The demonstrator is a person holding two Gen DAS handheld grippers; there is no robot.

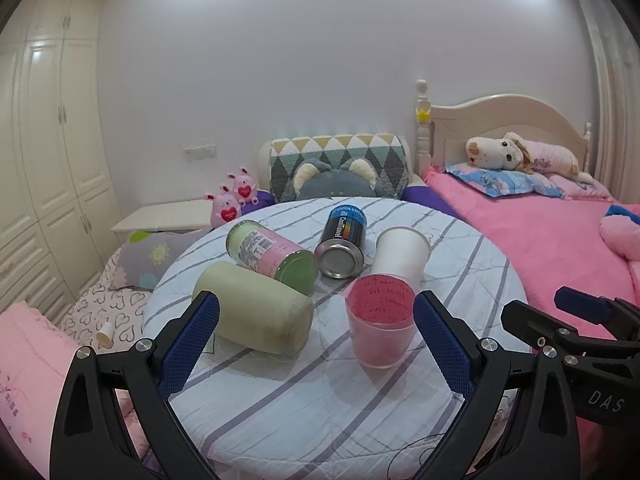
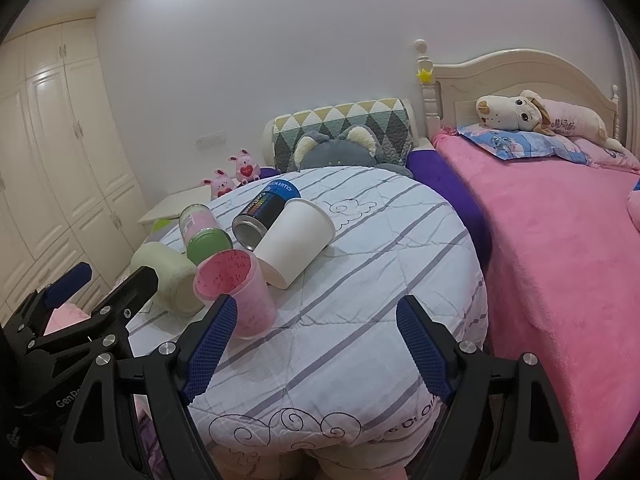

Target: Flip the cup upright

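Observation:
A pink translucent cup [image 1: 380, 326] stands upright, mouth up, on the striped round table [image 1: 304, 404]; it also shows in the right wrist view [image 2: 240, 292]. A white paper cup [image 1: 400, 254] lies tipped behind it, seen on its side in the right wrist view [image 2: 294, 240]. My left gripper [image 1: 316, 344] is open, its fingers either side of the pink cup and a pale green cup [image 1: 256, 308] lying on its side. My right gripper [image 2: 312, 344] is open and empty, just right of the pink cup; it also shows in the left wrist view [image 1: 568, 320].
A green and pink jar [image 1: 272, 252] and a black spray can [image 1: 342, 242] lie on their sides on the table. A pink bed [image 2: 560, 240] is at the right, a cushioned chair [image 2: 344, 136] behind, wardrobes [image 1: 44, 168] at the left.

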